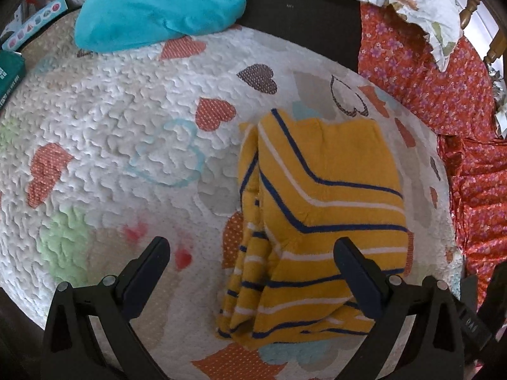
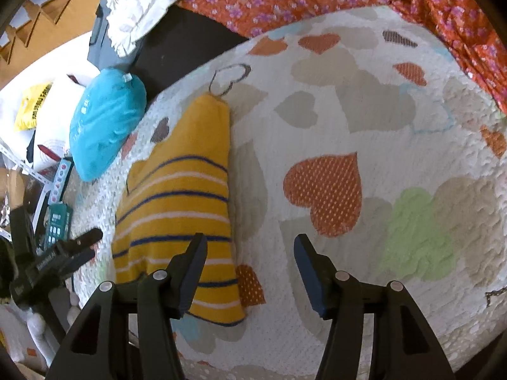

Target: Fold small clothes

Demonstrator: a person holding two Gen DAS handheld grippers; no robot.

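Note:
A small yellow garment with blue and white stripes (image 1: 320, 218) lies folded on a white quilt with heart prints (image 1: 126, 110). My left gripper (image 1: 253, 253) is open and empty above the garment's near part; its right finger overlaps the cloth in view. In the right wrist view the garment (image 2: 180, 199) lies left of centre on the quilt (image 2: 348, 110). My right gripper (image 2: 250, 253) is open and empty just above the quilt, its left finger over the garment's right edge. The left gripper also shows there at the far left (image 2: 63, 250).
A teal cushion (image 1: 158, 6) rests at the quilt's far edge, also in the right wrist view (image 2: 104, 126). Orange floral fabric (image 1: 443, 95) borders the quilt. White floral cloth (image 2: 139, 3), boxes (image 2: 57, 221) and a yellow bag (image 2: 31, 104) lie beyond it.

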